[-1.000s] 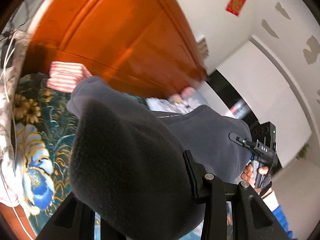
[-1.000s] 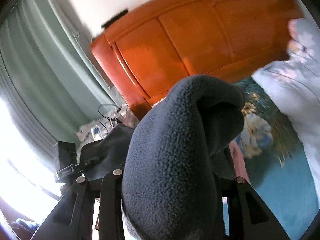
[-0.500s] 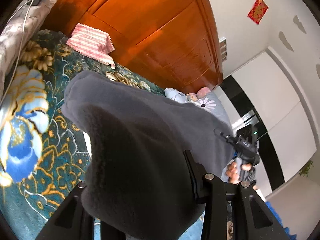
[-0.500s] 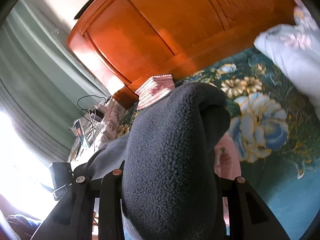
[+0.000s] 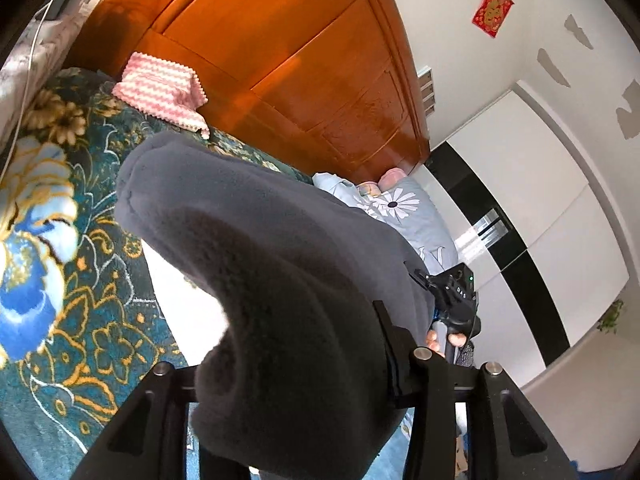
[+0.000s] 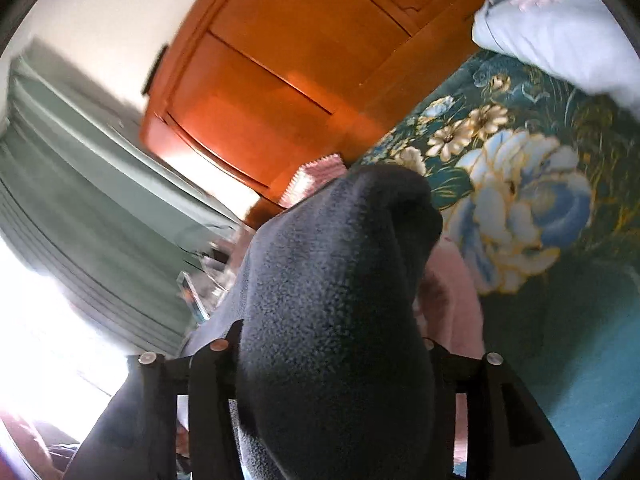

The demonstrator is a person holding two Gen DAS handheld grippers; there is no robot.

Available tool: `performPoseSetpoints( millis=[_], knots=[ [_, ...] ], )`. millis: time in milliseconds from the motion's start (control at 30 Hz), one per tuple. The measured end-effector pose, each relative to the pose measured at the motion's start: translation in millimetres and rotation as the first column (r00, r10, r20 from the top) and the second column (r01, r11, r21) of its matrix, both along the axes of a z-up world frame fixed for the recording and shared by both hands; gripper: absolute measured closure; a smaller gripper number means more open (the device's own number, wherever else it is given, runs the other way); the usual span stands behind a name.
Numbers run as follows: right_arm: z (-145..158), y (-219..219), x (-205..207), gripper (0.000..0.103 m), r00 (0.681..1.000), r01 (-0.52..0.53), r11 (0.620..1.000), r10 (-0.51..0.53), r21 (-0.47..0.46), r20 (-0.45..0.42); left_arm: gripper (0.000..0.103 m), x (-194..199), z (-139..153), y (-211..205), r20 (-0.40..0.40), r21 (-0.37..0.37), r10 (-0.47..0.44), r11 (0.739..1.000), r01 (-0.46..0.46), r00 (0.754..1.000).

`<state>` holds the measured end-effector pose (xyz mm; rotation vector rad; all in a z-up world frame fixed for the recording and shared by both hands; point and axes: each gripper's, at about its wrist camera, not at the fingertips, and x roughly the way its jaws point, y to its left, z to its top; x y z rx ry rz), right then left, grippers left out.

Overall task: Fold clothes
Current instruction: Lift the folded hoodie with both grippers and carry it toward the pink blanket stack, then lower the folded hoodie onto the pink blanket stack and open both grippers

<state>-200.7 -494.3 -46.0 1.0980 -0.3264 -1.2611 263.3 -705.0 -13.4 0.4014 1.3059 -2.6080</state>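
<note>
Grey fleece garment (image 5: 256,264), held aloft above the floral bedspread (image 5: 48,208), bunched between the jaws of the left gripper (image 5: 316,392) and the right gripper (image 6: 332,380), both clenched on it. No finished fold is visible; laying flat and creasing appear left. A folded pink cloth (image 5: 160,92) lies by the headboard (image 5: 280,60).

A dark grey fleece garment (image 5: 272,280) fills the centre of both views. Beneath it lies a teal blanket (image 5: 80,320) patterned with blue and cream flowers outlined in gold. At upper left of the left wrist view sits a pink-and-white zigzag cloth (image 5: 164,92) against an orange-brown wooden headboard (image 5: 280,60). A pale blue daisy-print pillow (image 5: 408,212) lies centre right, and a red paper ornament (image 5: 493,10) hangs on the white wall.
</note>
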Motion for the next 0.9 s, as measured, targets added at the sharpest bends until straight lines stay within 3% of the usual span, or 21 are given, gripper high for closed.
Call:
performPoseSetpoints(
  millis=[167, 267, 433, 533, 633, 700, 833, 900],
  knots=[
    [-6.5, 6.5, -6.8, 0.04, 0.997, 0.025, 0.999, -0.023, -0.033, 0.067, 0.042, 5.2, -7.6, -3.2, 0.001, 0.022, 0.004, 1.0, -0.004, 1.0],
    [-17.3, 19.1, -16.5, 0.025, 0.991, 0.074, 0.997, -0.072, -0.016, 0.114, 0.036, 8.3, -12.1, -5.1, 0.001, 0.035, 0.006, 0.999, -0.006, 1.0],
    [-25.5, 39.0, -15.9, 0.025, 0.986, 0.116, 0.993, -0.115, -0.003, 0.119, 0.031, 28.0, -8.3, -3.1, 0.044, 0.017, 0.032, 0.999, -0.032, 0.999],
    [-26.6, 50.9, -17.3, 0.024, 0.982, 0.146, 0.989, -0.146, 0.01, 0.117, 0.03, 38.4, -10.2, -8.0, 0.058, 0.043, 0.049, 0.998, -0.051, 0.997],
    [-20.9, 67.8, -20.7, 0.024, 0.97, 0.217, 0.975, -0.22, 0.044, 0.105, 0.03, 48.9, -2.3, -9.6, 0.086, 0.027, 0.078, 0.996, -0.081, 0.993],
    [-13.5, 80.3, -22.3, 0.024, 0.955, 0.28, 0.957, -0.286, 0.078, 0.077, 0.03, 55.2, 8.4, -9.3, 0.114, -0.025, 0.098, 0.995, -0.096, 0.989],
    [17.2, 105.6, -19.1, 0.024, 0.885, 0.465, 0.866, -0.461, 0.183, -0.065, 0.03, 64.6, 34.4, -11.6, 0.138, -0.101, 0.121, 0.989, -0.107, 0.983],
    [43.2, 110.5, -4.5, 0.024, 0.868, 0.494, 0.855, -0.476, 0.156, -0.139, 0.03, 55.0, 53.2, -9.6, 0.135, -0.128, 0.102, 0.988, -0.085, 0.986]
  ],
)
